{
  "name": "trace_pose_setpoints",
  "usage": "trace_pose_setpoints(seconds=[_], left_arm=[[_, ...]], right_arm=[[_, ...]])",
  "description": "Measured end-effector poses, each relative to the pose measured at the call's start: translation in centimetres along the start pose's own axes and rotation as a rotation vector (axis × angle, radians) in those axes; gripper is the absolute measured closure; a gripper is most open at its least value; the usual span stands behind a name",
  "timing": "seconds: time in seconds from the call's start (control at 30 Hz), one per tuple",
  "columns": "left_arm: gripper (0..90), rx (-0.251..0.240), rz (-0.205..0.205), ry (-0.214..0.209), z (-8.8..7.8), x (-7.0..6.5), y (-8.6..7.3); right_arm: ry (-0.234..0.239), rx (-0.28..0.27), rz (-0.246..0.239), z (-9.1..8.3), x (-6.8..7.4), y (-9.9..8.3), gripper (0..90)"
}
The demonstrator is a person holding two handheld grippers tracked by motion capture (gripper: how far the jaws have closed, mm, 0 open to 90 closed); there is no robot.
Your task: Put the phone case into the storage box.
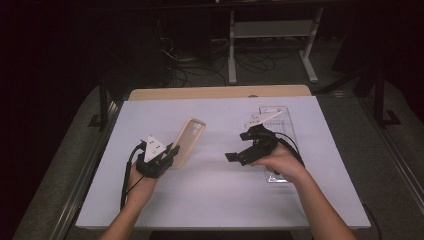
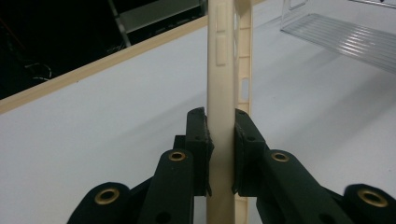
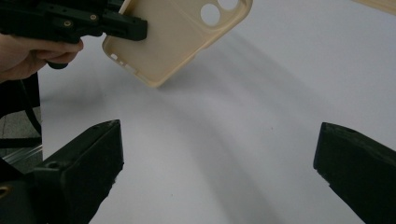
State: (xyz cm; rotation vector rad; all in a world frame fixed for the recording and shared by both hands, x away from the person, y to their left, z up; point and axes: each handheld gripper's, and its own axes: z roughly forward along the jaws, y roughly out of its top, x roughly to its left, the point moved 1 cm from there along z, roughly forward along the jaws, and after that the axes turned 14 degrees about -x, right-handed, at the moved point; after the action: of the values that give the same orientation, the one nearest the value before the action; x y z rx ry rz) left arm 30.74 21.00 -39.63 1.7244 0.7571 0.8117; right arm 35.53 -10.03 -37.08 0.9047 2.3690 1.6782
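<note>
Beige phone case [image 1: 188, 141] clamped edgewise between pads of left gripper [image 1: 167, 152], held raised above white table [image 1: 210, 190], camera cutouts at far end. Case seen in right gripper view [image 3: 177, 37] with left gripper [image 3: 126, 28] pinching its edge. Right gripper [image 1: 235, 156] held spread wide, nothing between jaws, aimed toward case, well apart. Clear plastic tray [image 1: 280, 120] lying beneath right hand [image 1: 280, 162].

Phone case [image 1: 188, 141] left, clear tray [image 1: 280, 131] right.
</note>
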Motion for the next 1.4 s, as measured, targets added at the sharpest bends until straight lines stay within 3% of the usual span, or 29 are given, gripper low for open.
trace_pose_setpoints(seconds=[0.17, 0.37, 0.5, 0.53, 0.7, 0.87, 1.3, 1.4], left_arm=[[78.8, 0.002, -0.017, 0.006, 0.0, -0.3, 0.0], [78.8, -0.005, -0.006, 0.008, 0.1, -0.5, 0.1], [78.8, -0.008, -0.002, 0.014, 0.2, -0.6, 0.2], [78.8, -0.01, -0.018, 0.019, 0.3, -0.7, 0.1], [78.8, -0.013, -0.001, 0.027, 0.4, -0.8, 0.3], [78.8, -0.017, -0.016, 0.05, 0.4, -1.0, 0.2], [78.8, -0.028, -0.008, 0.054, 0.4, -1.3, 0.1], [78.8, -0.034, -0.007, 0.055, 0.4, -1.4, 0.1]], right_arm=[[0.005, -0.007, 0.0, 1.1, 0.0, 0.7, 1.1], [0.012, -0.007, 0.015, 2.4, -0.2, 1.1, 2.1], [-0.012, 0.004, 0.033, 3.3, 0.0, 1.2, 2.1], [-0.004, 0.003, 0.03, 3.5, 0.0, 1.2, 2.1], [0.01, -0.004, 0.046, 4.4, 0.0, 1.1, 1.3], [0.023, -0.016, 0.065, 5.2, -0.1, 0.8, 0.0], [0.041, -0.028, 0.085, 6.5, 0.1, 0.0, 0.0], [0.06, -0.043, 0.119, 6.5, 0.0, -0.2, 0.0]])
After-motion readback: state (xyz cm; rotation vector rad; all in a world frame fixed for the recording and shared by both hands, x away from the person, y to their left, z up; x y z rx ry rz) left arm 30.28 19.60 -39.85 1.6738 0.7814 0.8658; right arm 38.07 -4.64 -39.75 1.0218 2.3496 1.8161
